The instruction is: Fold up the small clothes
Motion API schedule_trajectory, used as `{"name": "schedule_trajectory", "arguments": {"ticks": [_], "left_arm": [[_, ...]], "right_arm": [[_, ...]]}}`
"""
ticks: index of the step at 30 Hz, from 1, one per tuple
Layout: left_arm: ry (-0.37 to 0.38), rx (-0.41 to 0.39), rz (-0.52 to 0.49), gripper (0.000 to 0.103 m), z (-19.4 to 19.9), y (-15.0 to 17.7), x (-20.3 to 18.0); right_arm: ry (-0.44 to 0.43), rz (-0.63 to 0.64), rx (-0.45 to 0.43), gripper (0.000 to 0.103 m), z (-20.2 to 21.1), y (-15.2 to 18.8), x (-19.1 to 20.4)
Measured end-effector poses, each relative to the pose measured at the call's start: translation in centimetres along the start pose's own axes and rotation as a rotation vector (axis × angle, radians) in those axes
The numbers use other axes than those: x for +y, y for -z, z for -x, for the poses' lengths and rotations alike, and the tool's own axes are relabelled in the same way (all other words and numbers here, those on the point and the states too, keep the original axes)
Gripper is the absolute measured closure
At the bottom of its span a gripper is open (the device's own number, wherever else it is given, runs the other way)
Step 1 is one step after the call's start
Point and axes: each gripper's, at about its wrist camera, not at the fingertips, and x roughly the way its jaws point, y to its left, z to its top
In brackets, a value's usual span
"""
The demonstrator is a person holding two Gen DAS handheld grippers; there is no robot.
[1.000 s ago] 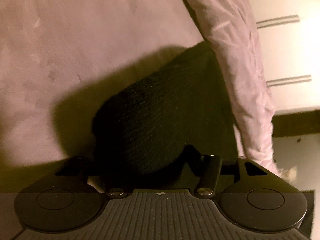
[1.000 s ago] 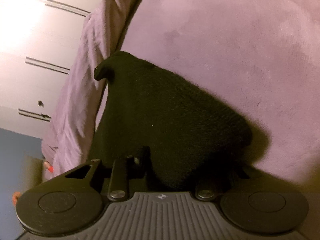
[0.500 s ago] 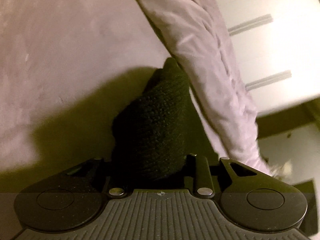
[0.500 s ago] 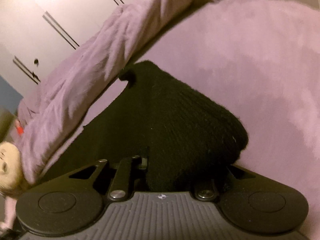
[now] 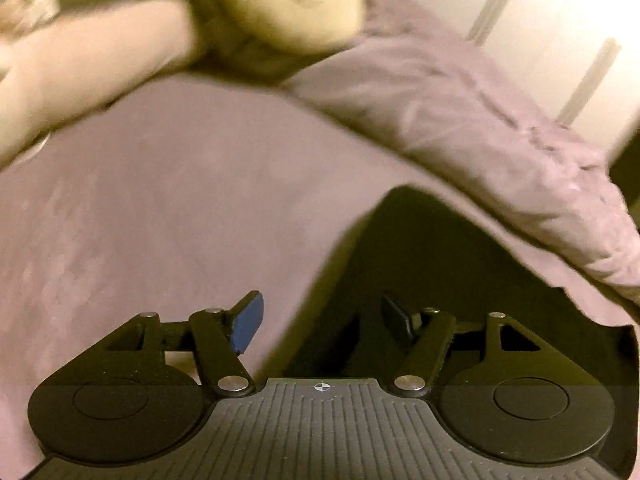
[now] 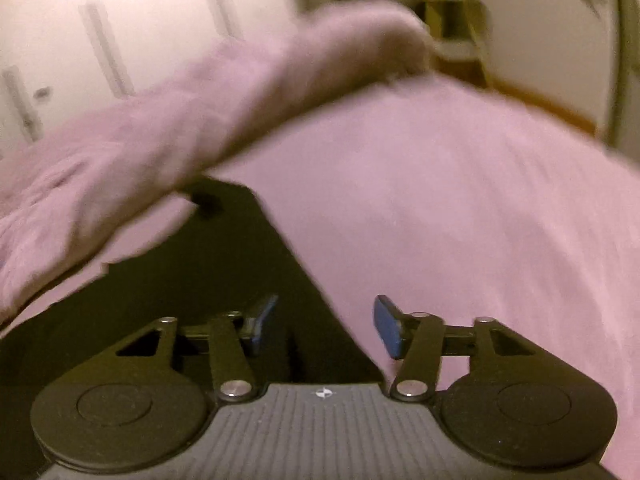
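While both pairs of fingers spread apart with nothing pinched between them, one black knitted garment [image 5: 432, 264] lies flat on the pink bed [image 5: 168, 208], against one rumpled pink blanket [image 5: 460, 120]. Beneath the left gripper [image 5: 320, 320], the cloth sits under the right-hand finger and beyond, the blue-padded finger [image 5: 249, 322] over bare bed. Beneath the right gripper [image 6: 324, 326], the garment [image 6: 224, 264] lies under the left-hand finger. One blurred doll [image 5: 280, 4] lies at the far edge.

doll [image 5: 280, 4]: motion-blurred | black garment [image 6: 224, 280]: near part perhaps hidden by gripper
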Motion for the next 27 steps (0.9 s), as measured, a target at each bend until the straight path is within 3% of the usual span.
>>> {"name": "schedule_trajectory", "arguments": {"ticks": [4,8,11,16,18,27], "left_arm": [[0.065,-0.026,-0.138,0.019,-2.6,-0.5,-5.3],[0.075,0.003,-0.241,0.016,-7.7,-0.2,-9.7],[0.029,-0.023,-0.262,0.012,-10.9,0.1,-10.9],[-0.056,-0.084,-0.402,0.000,-13.6,1.5,-12.1],[-0.069,-0.094,-0.418,0.000,-14.4,1.7,-12.3],[-0.042,-0.068,-0.340,0.000,-15.6,0.6,-10.9]], "right_arm": [[-0.179,0.222,-0.033,0.058,-2.1,-0.2,7.2],[-0.213,0.419,-0.012,0.065,-7.7,-0.1,11.8],[-0.177,0.478,0.001,0.065,-11.6,-0.6,12.3],[-0.079,0.557,-0.027,0.067,-15.9,-1.9,10.6],[-0.067,0.575,-0.040,0.067,-16.9,-2.4,9.4],[0.034,0.506,-0.069,0.067,-20.2,-3.5,8.0]]}}
